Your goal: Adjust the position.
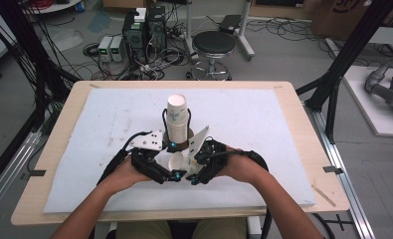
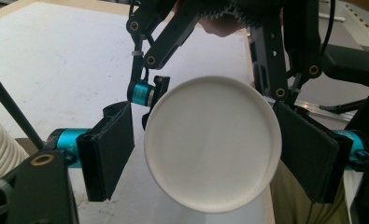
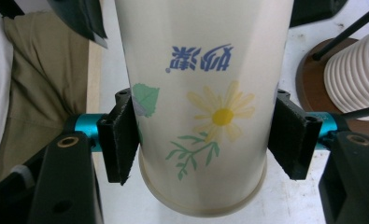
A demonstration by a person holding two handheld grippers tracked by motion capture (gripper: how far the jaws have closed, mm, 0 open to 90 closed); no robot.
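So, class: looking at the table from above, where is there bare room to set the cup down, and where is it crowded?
Free: the white mat left of the cup stack, and the wide stretch to its right toward the table's right edge. Crowded: the near middle, where the left hand-held gripper and right hand-held gripper meet around the paper cup, just in front of the stack's holder.

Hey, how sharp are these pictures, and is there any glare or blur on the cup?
High view: evenly lit, soft overall, the paper cup small between the grippers. Left gripper view: cup base crisp, no glare. Right gripper view: the flower print readable, slightly soft, the cup's top edge cut off.
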